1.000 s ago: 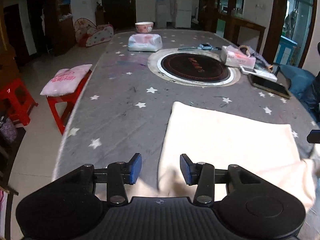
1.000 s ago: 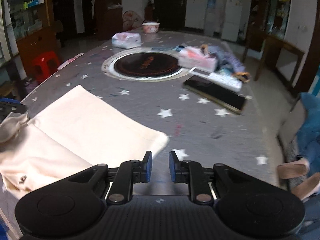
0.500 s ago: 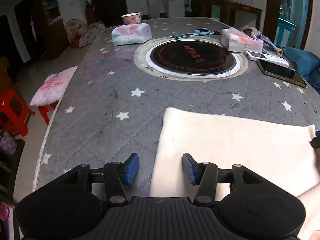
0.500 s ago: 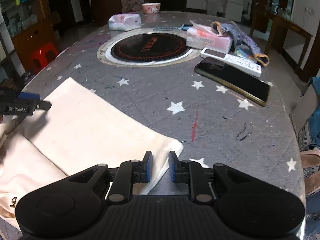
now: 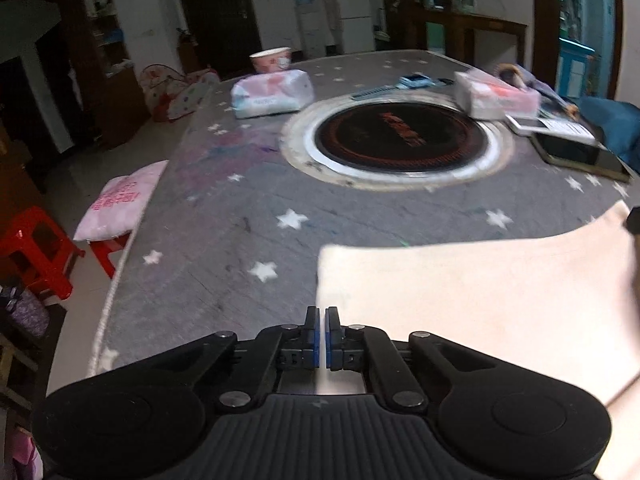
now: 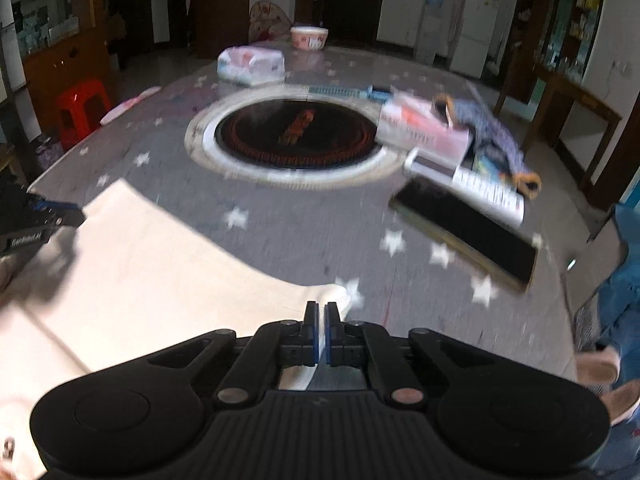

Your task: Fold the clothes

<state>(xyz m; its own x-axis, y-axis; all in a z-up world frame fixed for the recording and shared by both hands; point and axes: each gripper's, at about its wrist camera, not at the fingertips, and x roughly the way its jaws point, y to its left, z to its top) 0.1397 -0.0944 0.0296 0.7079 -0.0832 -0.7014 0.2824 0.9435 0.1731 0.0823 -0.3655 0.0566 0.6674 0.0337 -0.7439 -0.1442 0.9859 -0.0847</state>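
Since half a second ago the left gripper (image 5: pixel 321 322) and right gripper (image 6: pixel 321 318) have each pinched the cream garment's (image 5: pixel 472 292) edge, ready to fold.

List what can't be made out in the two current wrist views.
- Left wrist: the cream garment runs off the right edge, so its type and full outline are unknown.
- Left wrist: whether the left gripper pinches cloth; the edge lies right at the closed jaws.
- Right wrist: same doubt for the right gripper.
- Right wrist: motion blur makes the print on the tissue box unreadable.
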